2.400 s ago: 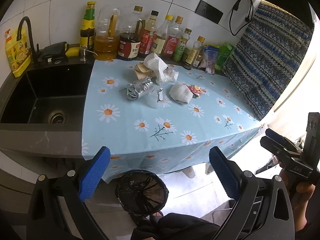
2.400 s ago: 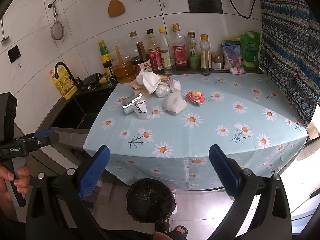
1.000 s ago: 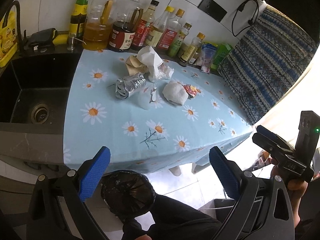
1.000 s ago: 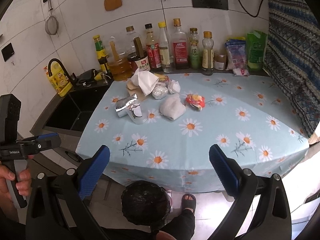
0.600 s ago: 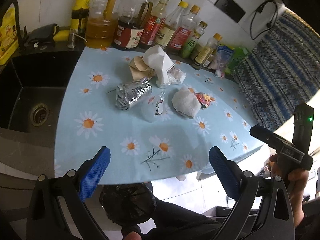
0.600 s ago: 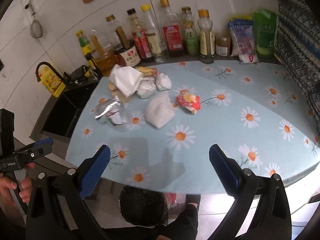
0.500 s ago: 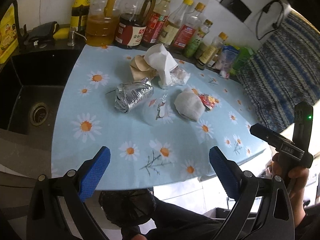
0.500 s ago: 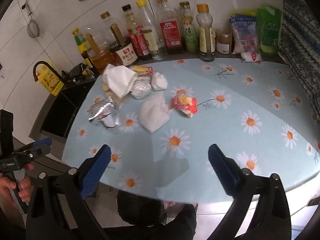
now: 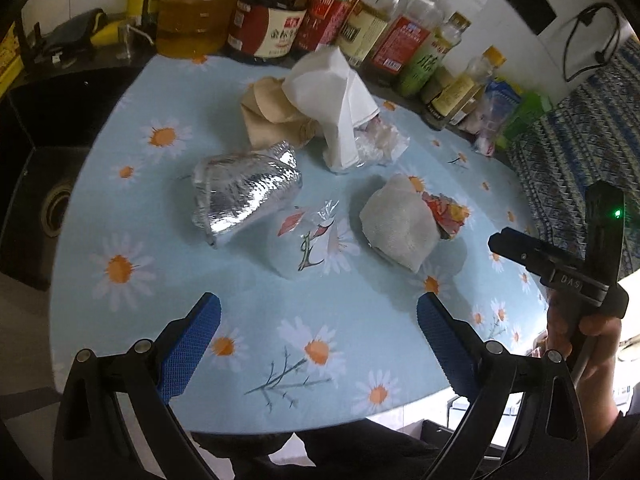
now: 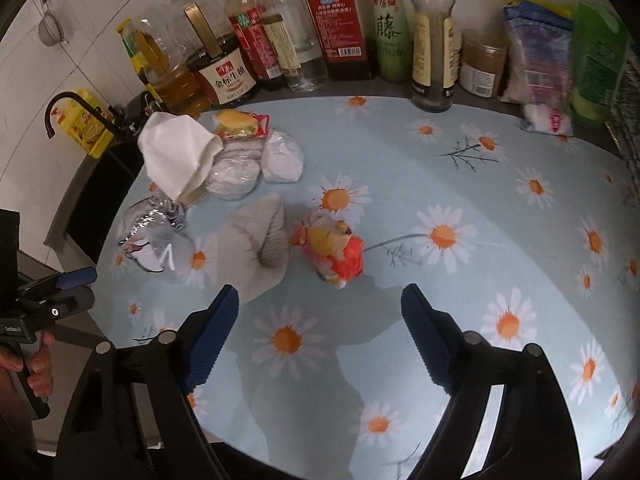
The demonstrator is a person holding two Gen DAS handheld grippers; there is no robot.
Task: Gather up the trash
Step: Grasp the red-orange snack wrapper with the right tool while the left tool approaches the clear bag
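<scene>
Trash lies in a loose cluster on the light-blue daisy-print tablecloth [image 10: 500, 184], toward the table's back left corner: a crumpled silver foil bag [image 9: 244, 190], a clear plastic wrapper with red and green print [image 9: 308, 240], a grey-white crumpled paper wad [image 10: 258, 246] and a red and yellow snack wrapper [image 10: 332, 250] just right of the wad. Behind them, a white paper napkin [image 10: 178, 152] stands up over small white plastic-wrapped lumps [image 10: 256, 164] and a tan paper bag [image 9: 268, 114]. A row of sauce and oil bottles [image 10: 340, 20] lines the back edge; a black sink [image 9: 44, 152] sits off the left edge.

Over the front edge, the left gripper [image 9: 318, 332] stands wide open with nothing between its blue pads. The right gripper [image 10: 320, 322] has just been closing a little but is still wide apart and empty, the snack wrapper just beyond its fingertips.
</scene>
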